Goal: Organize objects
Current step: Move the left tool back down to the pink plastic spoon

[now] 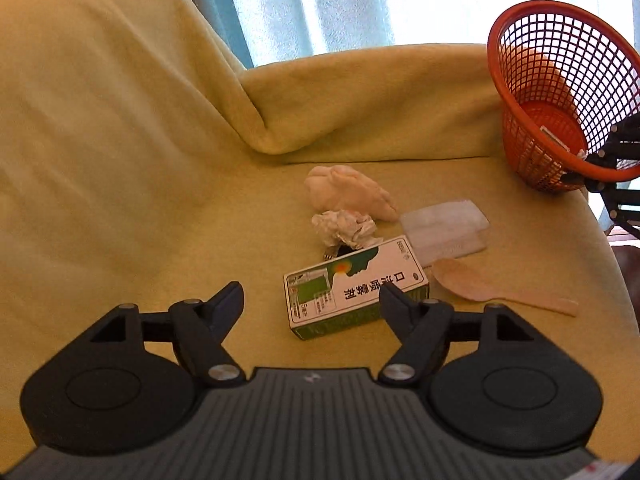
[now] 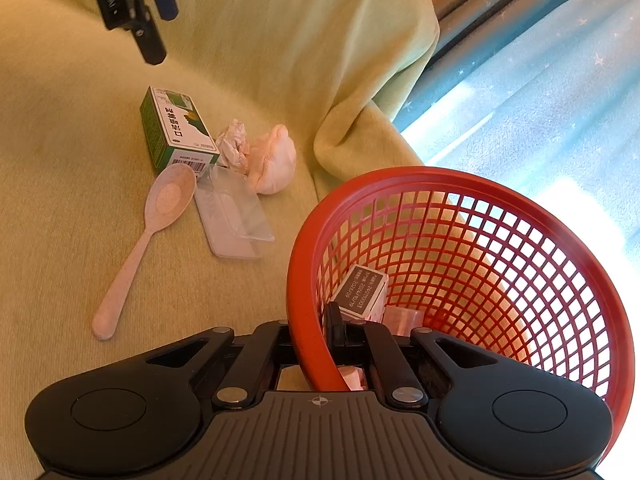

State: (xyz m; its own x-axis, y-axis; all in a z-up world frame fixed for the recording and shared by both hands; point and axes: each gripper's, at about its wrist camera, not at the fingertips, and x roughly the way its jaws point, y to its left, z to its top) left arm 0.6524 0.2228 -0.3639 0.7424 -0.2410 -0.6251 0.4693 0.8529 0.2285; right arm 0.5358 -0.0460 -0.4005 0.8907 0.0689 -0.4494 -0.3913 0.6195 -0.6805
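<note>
Yellow-green fleece covers the sofa seat and backrest, with pale blue curtains glowing behind. Seen from the left wrist camera, the left gripper (image 1: 311, 298) has its black fingers spread apart and grasping nothing; the near end of a green-and-white cardboard medicine box (image 1: 354, 286) lies just ahead, toward the right finger. The box should be light and stiff, so pinching across its long sides would suit it; its printed card may be a little slick.

Outward at twelve o'clock from the box sit a crumpled white paper ball (image 1: 346, 229) and a soft pink cloth bundle (image 1: 352, 196), both squashy and nearly weightless. At two o'clock lies a flat clear plastic packet (image 1: 444, 229), thin and likely slippery. At three o'clock rests a pale pink plastic spoon (image 1: 472, 282), rigid, easiest taken by its narrow handle.

The right gripper (image 2: 334, 326) is clenched on the rim of a round red plastic mesh basket (image 2: 480, 184), tilted toward the pile. A small white carton (image 2: 362, 290) already lies inside.
</note>
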